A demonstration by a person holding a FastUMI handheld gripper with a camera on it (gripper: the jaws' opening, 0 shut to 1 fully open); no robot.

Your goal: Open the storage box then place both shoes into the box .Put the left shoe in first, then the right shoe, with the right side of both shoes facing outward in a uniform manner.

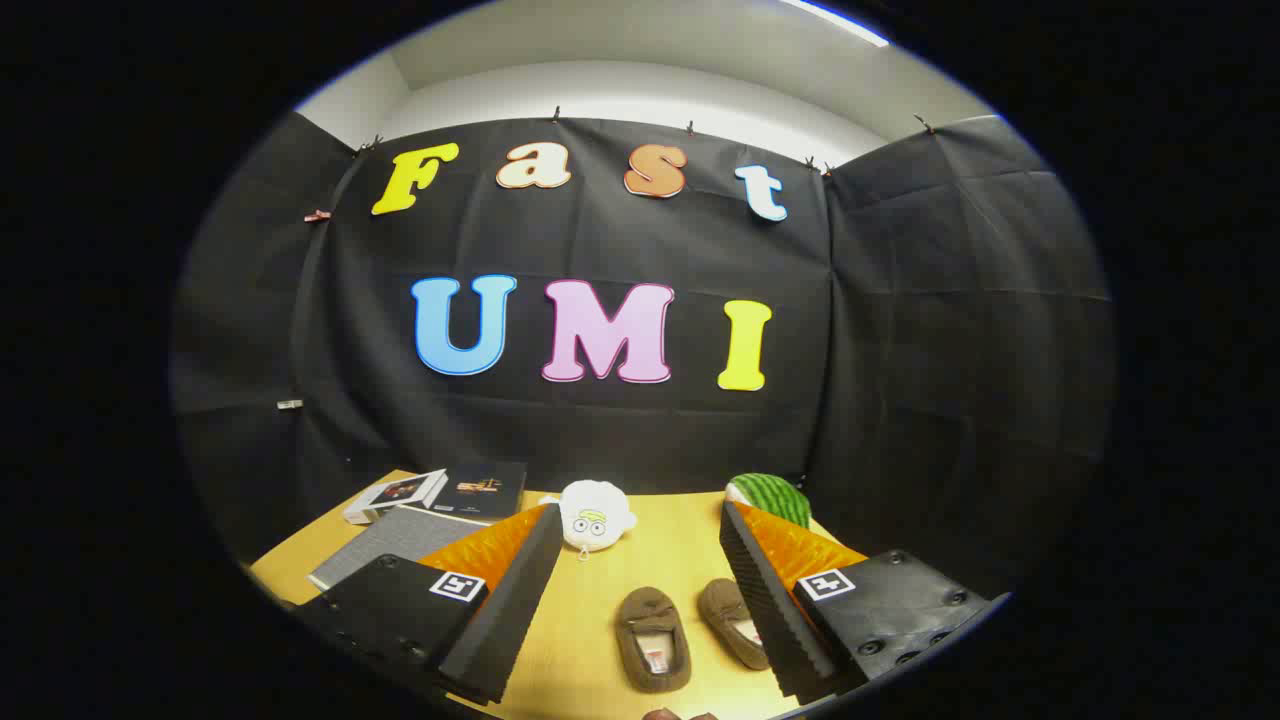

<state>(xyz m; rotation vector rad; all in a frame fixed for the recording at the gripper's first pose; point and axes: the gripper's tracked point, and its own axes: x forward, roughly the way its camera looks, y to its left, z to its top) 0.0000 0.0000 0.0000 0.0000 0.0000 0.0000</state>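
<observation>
Two small brown shoes lie side by side on the wooden table (660, 545), toes pointing away from me. One shoe (652, 637) rests between my fingers; the other shoe (732, 622) lies close against the inner face of the right finger. A flat grey storage box (395, 545) with its lid down sits beyond the left finger. My gripper (640, 580) is open wide, its fingers held above the table with nothing pressed between them.
A white plush toy (594, 516) with a face sits beyond the fingers at the table's middle. A green striped watermelon toy (772, 497) lies behind the right finger. Two books (440, 492) lie behind the grey box near the cloth wall.
</observation>
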